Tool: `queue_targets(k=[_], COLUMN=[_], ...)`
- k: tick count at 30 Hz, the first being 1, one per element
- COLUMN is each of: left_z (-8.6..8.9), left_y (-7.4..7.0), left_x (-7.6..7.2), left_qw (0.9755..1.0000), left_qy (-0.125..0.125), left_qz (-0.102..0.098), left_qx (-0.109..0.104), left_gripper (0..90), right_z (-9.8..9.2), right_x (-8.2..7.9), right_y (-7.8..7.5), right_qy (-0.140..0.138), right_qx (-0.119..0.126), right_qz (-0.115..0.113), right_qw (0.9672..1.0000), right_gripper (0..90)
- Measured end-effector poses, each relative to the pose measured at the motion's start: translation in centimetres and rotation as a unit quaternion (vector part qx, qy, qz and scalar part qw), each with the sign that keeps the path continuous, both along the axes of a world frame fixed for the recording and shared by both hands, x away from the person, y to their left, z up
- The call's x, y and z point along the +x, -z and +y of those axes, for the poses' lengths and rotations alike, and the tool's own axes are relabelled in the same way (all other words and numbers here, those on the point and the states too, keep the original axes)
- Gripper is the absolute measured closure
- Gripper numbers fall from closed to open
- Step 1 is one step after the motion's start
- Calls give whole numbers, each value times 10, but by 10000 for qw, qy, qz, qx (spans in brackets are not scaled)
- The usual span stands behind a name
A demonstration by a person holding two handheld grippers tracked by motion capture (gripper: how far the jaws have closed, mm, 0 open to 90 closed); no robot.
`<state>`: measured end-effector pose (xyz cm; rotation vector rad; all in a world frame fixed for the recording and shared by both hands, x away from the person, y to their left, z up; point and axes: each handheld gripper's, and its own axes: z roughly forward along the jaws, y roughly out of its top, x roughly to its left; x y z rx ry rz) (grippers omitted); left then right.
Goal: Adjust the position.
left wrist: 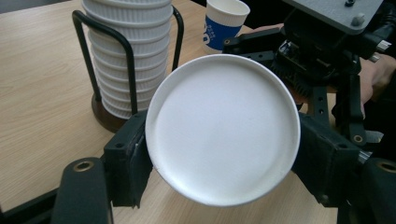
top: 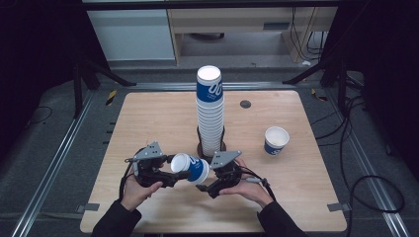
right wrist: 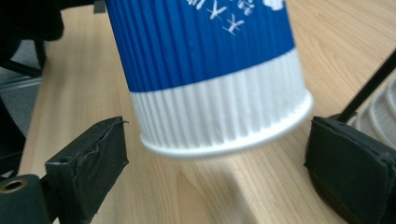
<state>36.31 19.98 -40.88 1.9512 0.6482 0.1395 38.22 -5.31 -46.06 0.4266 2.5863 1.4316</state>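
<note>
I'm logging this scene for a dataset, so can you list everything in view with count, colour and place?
held cup: one, blue and white, lying sideways above the table's near middle, in the left gripper's jaws.
cup stack: one tall stack, white with a blue top cup, in the holder at the table's centre.
holder: one, black wire on a dark round base, around the stack's foot.
loose cup: one, blue and white, upright, right of the stack.
table: one, light wood.
left gripper: one, black, shut on the held cup.
right gripper: one, black, jaws open beside the cup's rim.
hands: two, at the near edge, dark sleeves.
</note>
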Motion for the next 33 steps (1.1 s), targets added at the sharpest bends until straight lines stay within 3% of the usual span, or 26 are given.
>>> queue_targets(k=[12, 19, 26, 33], left_z=[-10, -9, -7, -3], left_y=[5, 4, 1, 0], left_x=[-2, -2, -1, 2], left_qw=[9998, 9996, 9997, 9988], left_qy=[220, 267, 256, 312], left_qz=[11, 36, 51, 195], left_qx=[-32, -39, 17, 313], left_gripper=[272, 269, 195, 154], right_z=[3, 1, -3, -7], right_x=[0, -1, -1, 0], right_y=[3, 3, 1, -1], right_qy=[-150, -183, -213, -146], right_qx=[319, 332, 247, -39], right_qz=[69, 27, -46, -236], right_qw=[9994, 9993, 9995, 9996], right_gripper=[113, 147, 155, 155])
